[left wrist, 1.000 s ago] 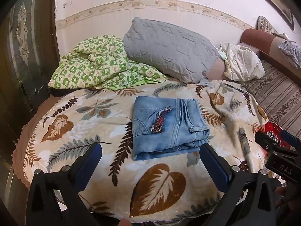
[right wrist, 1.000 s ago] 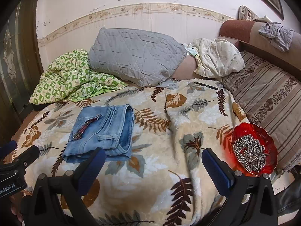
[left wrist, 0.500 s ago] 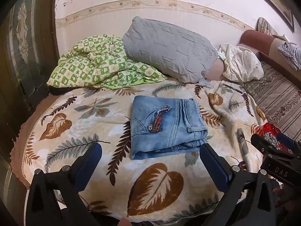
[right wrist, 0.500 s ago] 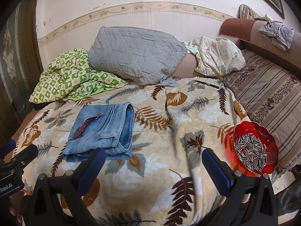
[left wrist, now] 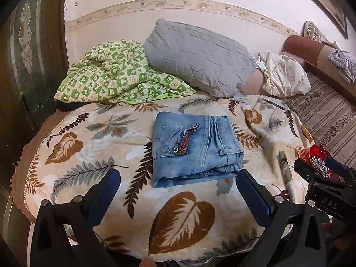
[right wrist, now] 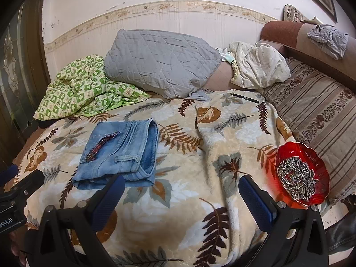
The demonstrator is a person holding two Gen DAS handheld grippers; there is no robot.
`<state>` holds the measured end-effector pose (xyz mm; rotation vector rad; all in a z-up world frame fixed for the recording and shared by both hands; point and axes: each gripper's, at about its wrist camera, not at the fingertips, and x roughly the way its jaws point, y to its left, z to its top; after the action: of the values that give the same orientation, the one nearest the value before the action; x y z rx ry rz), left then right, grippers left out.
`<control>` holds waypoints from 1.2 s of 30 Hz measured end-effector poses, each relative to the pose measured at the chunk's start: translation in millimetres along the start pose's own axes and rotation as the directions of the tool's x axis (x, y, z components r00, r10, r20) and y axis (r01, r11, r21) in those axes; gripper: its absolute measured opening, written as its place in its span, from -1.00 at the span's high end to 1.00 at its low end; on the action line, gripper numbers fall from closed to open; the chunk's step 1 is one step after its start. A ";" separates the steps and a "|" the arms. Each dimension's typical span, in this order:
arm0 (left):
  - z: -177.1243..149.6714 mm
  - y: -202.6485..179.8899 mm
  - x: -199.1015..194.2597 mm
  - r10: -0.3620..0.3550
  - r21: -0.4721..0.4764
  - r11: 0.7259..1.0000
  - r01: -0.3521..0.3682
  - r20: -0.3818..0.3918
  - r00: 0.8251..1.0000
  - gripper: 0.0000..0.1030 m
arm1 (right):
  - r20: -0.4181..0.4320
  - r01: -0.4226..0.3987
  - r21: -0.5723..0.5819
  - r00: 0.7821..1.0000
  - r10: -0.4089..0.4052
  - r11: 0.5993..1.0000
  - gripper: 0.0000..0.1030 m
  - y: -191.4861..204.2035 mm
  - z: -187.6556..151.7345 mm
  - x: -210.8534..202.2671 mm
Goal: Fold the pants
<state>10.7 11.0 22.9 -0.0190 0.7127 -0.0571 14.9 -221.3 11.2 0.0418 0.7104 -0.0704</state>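
Soft, even indoor light is filling the room, warm-toned, and shadows are staying faint. The red bowl (right wrist: pixel 302 174) is glowing, throwing a red tint onto the blanket (right wrist: pixel 178 200) beside it. The wall (left wrist: pixel 222 6) is looking bright, nearly washed out, while the dark door (left wrist: pixel 24 66) at left is sinking into gloom. Fisheye bending is curving the wall border strongly, and black vignetting is eating the corners. Focus is holding sharp across the middle.

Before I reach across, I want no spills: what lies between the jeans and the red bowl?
Only rumpled leaf-print blanket, seen in the right wrist view; nothing rests between the jeans and the red bowl.
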 end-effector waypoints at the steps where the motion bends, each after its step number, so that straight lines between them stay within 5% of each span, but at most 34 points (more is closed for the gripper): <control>1: 0.1 -0.5 -0.2 -0.001 0.000 1.000 0.001 0.001 1.000 -1.00 | 0.001 0.001 0.000 1.000 -0.001 1.000 -1.00 -0.1 -0.2 0.1; 36: 0.3 -3.5 -2.0 -0.001 -0.008 1.000 0.001 0.002 1.000 -1.00 | -0.006 -0.001 0.001 1.000 0.001 1.000 -1.00 -0.2 -2.8 2.5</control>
<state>9.3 7.6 24.5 -0.0270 0.7106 -0.0553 15.0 -221.4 7.4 0.0431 0.7163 -0.0695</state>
